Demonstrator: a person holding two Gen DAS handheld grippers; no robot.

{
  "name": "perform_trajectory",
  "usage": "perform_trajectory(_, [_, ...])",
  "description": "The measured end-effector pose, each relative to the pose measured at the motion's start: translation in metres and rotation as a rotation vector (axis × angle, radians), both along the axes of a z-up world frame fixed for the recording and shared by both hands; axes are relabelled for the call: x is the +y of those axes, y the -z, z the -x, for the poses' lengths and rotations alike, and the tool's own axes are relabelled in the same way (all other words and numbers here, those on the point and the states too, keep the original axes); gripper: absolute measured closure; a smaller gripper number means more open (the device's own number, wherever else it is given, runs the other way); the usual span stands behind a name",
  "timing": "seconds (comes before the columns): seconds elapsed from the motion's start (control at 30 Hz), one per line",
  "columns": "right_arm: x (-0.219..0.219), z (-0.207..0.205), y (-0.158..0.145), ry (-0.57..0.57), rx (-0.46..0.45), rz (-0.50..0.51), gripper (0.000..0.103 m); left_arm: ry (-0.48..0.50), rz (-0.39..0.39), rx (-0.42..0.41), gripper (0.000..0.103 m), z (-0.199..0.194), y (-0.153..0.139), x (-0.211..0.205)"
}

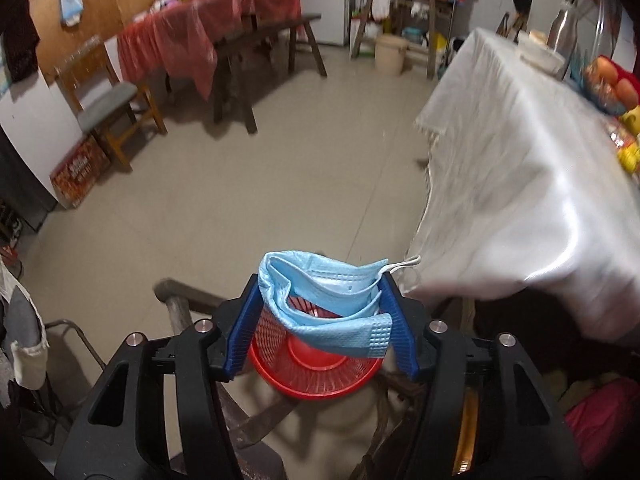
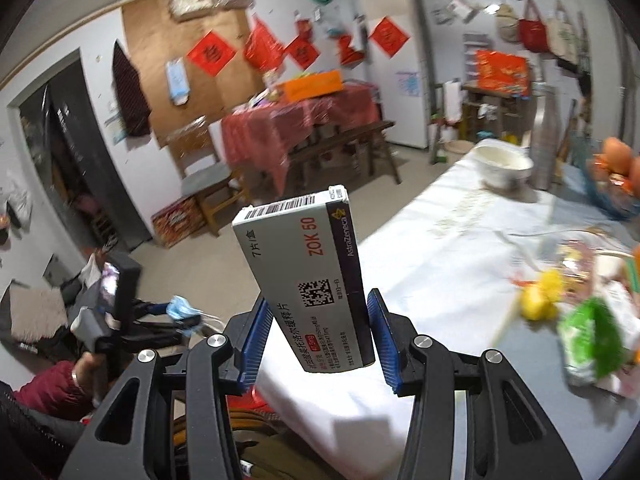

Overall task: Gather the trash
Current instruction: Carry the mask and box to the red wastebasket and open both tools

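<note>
A crumpled light-blue face mask spans the blue pads of my left gripper, which is shut on it. Directly below it stands a red mesh basket on the floor beside the table corner. My right gripper is shut on a grey-and-white medicine box, held upright and tilted above the near edge of the white-clothed table. In the right wrist view the left gripper with the mask shows low at the left, held by a person's hand.
On the white table are a white bowl, a metal bottle, a fruit basket, and yellow and green wrappers. A wooden chair, a bench and a red-covered table stand across the floor.
</note>
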State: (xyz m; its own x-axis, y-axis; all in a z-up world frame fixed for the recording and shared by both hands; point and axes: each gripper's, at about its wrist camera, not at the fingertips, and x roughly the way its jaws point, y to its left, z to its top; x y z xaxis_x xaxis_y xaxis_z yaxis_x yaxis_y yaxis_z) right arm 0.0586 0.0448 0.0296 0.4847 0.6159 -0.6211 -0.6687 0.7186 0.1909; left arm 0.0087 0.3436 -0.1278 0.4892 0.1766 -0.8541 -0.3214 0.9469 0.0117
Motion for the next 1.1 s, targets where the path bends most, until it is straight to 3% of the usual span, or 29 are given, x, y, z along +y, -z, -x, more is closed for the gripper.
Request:
perform_trajectory(0.17, [0.043,0.003,0.012,-0.083,0.055,0.031,0.055,0.007,0.098,0.071,0.026,-0.001,0.038,0.018])
perform_trajectory(0.33, [0.078,0.013,0.025,-0.163,0.093,0.069,0.055,-0.024,0.091,0.039,0.009,0.011,0.027,0.034])
perform_trajectory(0.6, [0.133,0.026,0.048,-0.283,0.142,0.13,0.055,-0.141,0.042,-0.028,0.008,0.028,-0.001,0.07])
perform_trajectory(0.83, [0.206,0.035,0.076,-0.397,0.213,0.187,0.054,-0.226,0.018,-0.092,0.007,0.044,-0.024,0.1])
perform_trajectory(0.93, [0.226,0.034,0.081,-0.401,0.212,0.195,0.038,-0.249,0.022,-0.112,0.007,0.051,-0.032,0.109])
perform_trajectory(1.1, [0.219,0.034,0.07,-0.374,0.168,0.18,0.037,-0.247,0.013,-0.132,0.007,0.056,-0.043,0.11])
